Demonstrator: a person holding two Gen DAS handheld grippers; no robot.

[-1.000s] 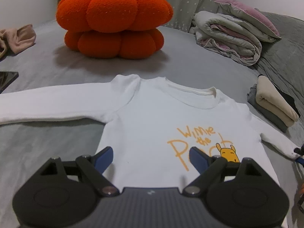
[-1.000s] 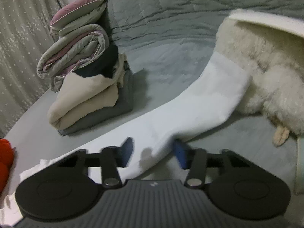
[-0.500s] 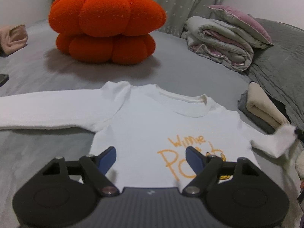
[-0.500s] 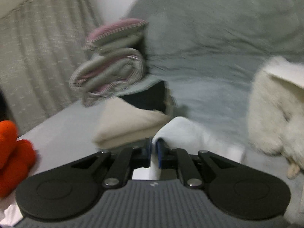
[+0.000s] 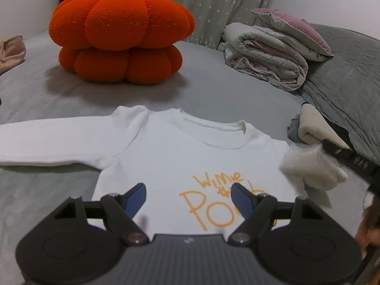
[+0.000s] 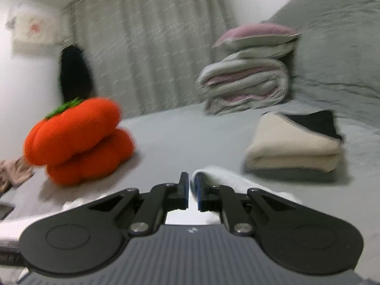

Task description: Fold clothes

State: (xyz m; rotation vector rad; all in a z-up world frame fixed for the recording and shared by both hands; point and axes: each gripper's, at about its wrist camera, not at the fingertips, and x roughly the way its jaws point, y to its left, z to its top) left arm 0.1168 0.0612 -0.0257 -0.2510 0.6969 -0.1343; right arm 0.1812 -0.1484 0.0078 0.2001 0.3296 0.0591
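Note:
A white long-sleeved shirt (image 5: 171,152) with orange lettering lies flat, front up, on the grey bed. Its left sleeve (image 5: 59,140) stretches out to the left. My left gripper (image 5: 187,190) hovers open over the shirt's lower front with nothing between its blue pads. My right gripper (image 6: 191,182) is shut on the cuff of the right sleeve (image 6: 228,178). In the left wrist view that sleeve end (image 5: 308,166) hangs bunched and lifted over the shirt's right shoulder, pinched by a black finger coming in from the right.
An orange pumpkin cushion (image 5: 121,35) sits behind the shirt. At the back right are a rolled quilt (image 5: 268,59) and a pink pillow (image 5: 292,28). A stack of folded clothes (image 6: 292,147) lies right of the shirt. A beige garment (image 5: 11,52) is at far left.
My right gripper closed on the right sleeve's cuff, lifted it off the bed and carried it in toward the shirt's body, swinging left. The left gripper's jaws narrowed a little.

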